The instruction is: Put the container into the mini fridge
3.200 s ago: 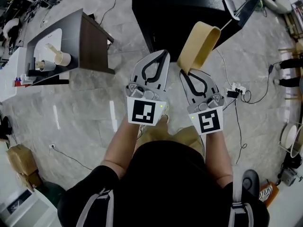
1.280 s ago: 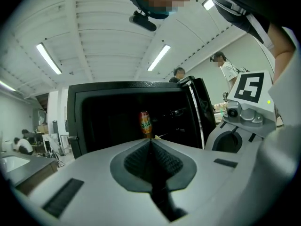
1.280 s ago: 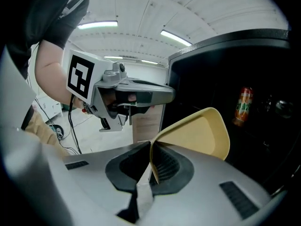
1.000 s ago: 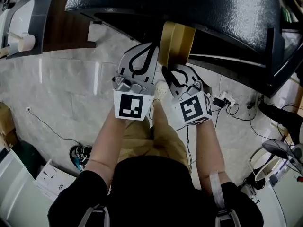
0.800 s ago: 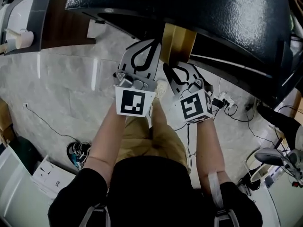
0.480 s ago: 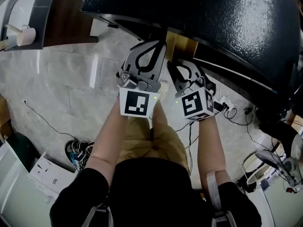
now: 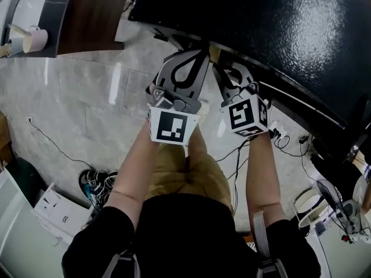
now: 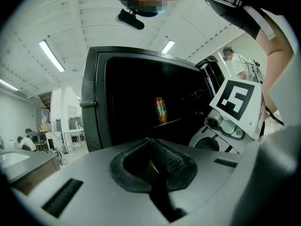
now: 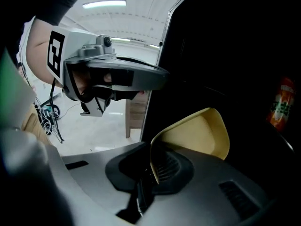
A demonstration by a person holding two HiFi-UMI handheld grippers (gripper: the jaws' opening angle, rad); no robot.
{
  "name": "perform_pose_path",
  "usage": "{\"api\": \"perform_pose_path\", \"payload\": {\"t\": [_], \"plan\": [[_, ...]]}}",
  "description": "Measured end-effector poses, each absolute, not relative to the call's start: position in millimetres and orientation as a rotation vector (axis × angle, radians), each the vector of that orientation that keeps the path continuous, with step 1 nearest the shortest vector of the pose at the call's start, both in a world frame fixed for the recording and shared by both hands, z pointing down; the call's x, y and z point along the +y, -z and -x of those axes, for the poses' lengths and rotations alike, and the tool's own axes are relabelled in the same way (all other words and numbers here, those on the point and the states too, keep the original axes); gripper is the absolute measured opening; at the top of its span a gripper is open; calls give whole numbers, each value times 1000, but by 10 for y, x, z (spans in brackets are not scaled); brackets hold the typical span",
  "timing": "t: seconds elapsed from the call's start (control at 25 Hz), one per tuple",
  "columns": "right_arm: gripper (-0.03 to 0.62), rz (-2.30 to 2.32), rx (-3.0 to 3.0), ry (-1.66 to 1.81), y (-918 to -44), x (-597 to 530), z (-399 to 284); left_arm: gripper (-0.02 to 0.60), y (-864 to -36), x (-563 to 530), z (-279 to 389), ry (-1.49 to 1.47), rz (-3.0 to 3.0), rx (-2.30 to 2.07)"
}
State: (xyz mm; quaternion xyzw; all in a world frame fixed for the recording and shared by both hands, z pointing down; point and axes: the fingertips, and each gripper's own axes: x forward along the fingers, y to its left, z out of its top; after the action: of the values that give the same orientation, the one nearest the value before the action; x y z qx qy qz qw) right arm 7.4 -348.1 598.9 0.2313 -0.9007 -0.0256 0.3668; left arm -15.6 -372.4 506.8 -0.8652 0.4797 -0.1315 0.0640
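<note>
The black mini fridge (image 7: 278,33) stands open in front of me, dark inside (image 8: 131,102). My right gripper (image 9: 151,157) is shut on the rim of the tan container (image 9: 197,133), which reaches into the fridge's opening. In the head view only a sliver of the container (image 7: 215,52) shows under the fridge's top edge, ahead of the right gripper (image 7: 223,66). My left gripper (image 7: 197,54) is beside it on the left, shut with nothing in it (image 8: 150,141), pointing at the opening. An orange drink can (image 8: 161,109) stands on a shelf inside, also in the right gripper view (image 9: 282,102).
A wood-sided cabinet (image 7: 87,16) with paper cups (image 7: 26,38) stands to the left of the fridge. Cables and a power strip (image 7: 277,135) lie on the marble floor at the right. White boxes (image 7: 46,207) sit at the lower left.
Both grippers have moved forward to the fridge. The container, plainly visible a second ago, has gone in under the fridge's top edge and is almost hidden in the head view.
</note>
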Motion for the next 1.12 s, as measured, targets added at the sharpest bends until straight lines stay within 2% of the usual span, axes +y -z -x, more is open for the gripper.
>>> {"api": "perform_pose_path", "payload": {"t": [1.12], "plan": [[46,-607,-2188,107,-6467,-4018,42,25,-5255,-3674,335,348,2664,1503]]}}
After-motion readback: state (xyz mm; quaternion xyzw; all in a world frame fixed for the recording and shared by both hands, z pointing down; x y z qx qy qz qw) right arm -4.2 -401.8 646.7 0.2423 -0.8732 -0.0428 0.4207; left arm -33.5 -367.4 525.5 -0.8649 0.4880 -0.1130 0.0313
